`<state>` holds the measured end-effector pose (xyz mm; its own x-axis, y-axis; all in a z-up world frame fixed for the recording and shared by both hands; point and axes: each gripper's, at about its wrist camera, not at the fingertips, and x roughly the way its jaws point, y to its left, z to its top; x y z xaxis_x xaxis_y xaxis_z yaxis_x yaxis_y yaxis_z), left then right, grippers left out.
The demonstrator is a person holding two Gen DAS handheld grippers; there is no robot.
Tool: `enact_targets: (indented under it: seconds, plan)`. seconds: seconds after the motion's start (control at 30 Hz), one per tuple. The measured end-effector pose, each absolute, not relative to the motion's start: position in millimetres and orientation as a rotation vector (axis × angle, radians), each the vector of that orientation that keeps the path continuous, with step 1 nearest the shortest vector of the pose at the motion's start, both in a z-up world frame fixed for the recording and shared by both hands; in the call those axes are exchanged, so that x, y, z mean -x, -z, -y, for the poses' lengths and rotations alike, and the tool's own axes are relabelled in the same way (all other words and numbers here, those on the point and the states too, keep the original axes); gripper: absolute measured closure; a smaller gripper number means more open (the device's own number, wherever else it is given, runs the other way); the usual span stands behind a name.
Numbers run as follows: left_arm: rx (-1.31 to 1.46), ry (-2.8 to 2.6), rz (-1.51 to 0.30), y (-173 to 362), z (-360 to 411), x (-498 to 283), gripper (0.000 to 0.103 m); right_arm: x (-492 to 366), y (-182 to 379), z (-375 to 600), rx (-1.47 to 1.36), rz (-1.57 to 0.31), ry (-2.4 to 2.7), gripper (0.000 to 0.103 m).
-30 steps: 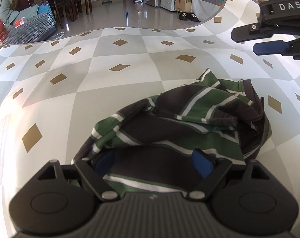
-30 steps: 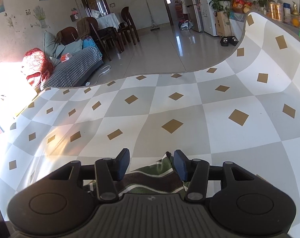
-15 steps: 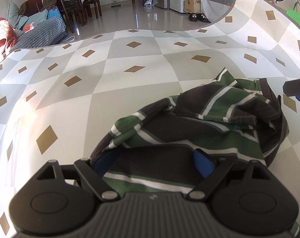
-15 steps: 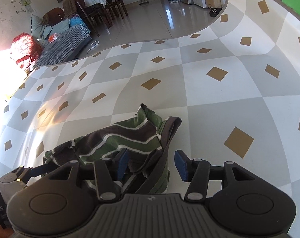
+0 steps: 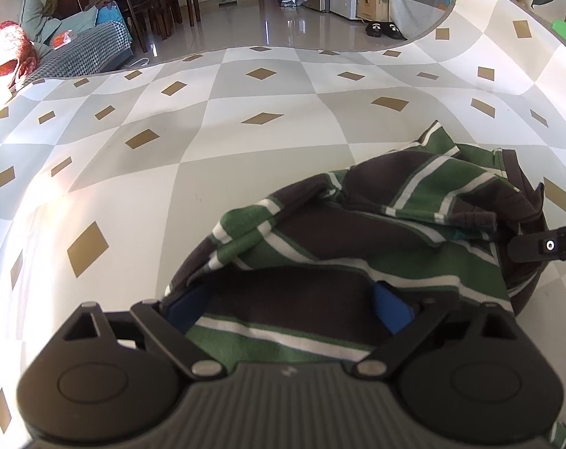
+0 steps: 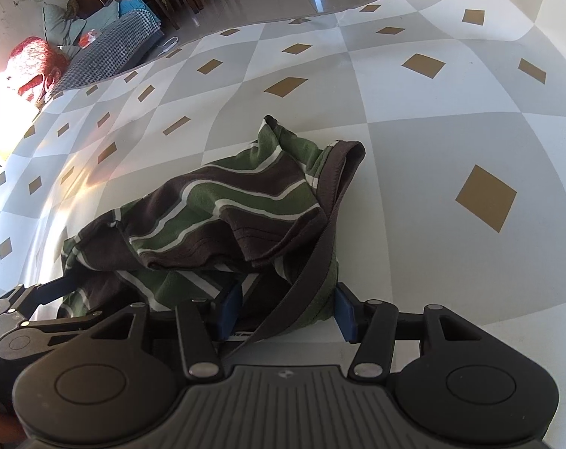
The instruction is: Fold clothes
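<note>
**Striped garment, crumpled, both grippers at its near edge**

Left gripper (image 5: pixel 288 305): jaws standing wide, having just been opening further; the near fold of the striped shirt (image 5: pixel 376 232) is lying between the blue pads (image 5: pixel 391 308), which are not pinching it.

Right gripper (image 6: pixel 286 312): jaws partly spread, straddling the shirt's (image 6: pixel 223 209) dark trim band (image 6: pixel 320 232) at the right near corner; whether the pads are pressing the cloth cannot be told.

Shirt: green, brown and white stripes, lying bunched on the desk (image 5: pixel 215 142), toward its near right part.

Desk: wearing a grey-and-white checked cover with tan diamonds. Far beyond, a sofa (image 5: pixel 84 50) and dining chairs (image 5: pixel 148 7) are standing on a glossy floor.
</note>
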<state>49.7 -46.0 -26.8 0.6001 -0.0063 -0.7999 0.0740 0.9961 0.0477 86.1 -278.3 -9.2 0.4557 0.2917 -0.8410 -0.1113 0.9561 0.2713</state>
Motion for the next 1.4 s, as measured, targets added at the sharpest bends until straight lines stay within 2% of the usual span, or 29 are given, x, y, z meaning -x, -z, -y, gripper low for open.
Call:
enact_targets:
  seconds: [0.1, 0.13, 0.17, 0.23, 0.57, 0.83, 1.0, 1.1, 1.17, 1.27, 1.4]
  plan:
    - [-0.071, 0.049, -0.932, 26, 45, -47, 0.007, -87, 13, 275, -0.176, -1.050, -0.230, 0.053]
    - [-0.071, 0.050, -0.936, 26, 45, -46, 0.007, -87, 12, 275, -0.170, -1.040, -0.223, 0.060]
    - [-0.073, 0.051, -0.938, 25, 45, -44, 0.007, -87, 11, 275, -0.163, -1.030, -0.215, 0.073]
    - [-0.086, 0.053, -0.940, 25, 44, -41, 0.007, -87, 7, 276, -0.154, -1.001, -0.219, 0.079]
    - [-0.102, 0.033, -0.959, 25, 38, -15, 0.006, -82, -33, 262, -0.085, -0.814, -0.306, 0.082]
    - [-0.086, -0.021, -0.991, 32, 29, 19, 0.005, -82, -59, 263, -0.160, -0.723, -0.346, 0.085]
    - [-0.132, -0.040, -0.984, 29, 31, 37, 0.004, -81, -70, 267, -0.184, -0.682, -0.342, 0.085]
    - [-0.097, -0.066, -0.997, 29, 25, 43, 0.000, -82, -70, 274, -0.200, -0.688, -0.340, 0.085]
    - [-0.074, -0.085, -1.006, 29, 19, 46, 0.000, -83, -67, 280, -0.231, -0.717, -0.325, 0.076]
    - [-0.067, -0.099, -0.998, 28, 16, 50, 0.000, -83, -60, 289, -0.275, -0.776, -0.309, 0.068]
    - [-0.065, -0.074, -0.953, 21, 21, 55, 0.000, -82, -48, 301, -0.331, -0.845, -0.282, 0.063]
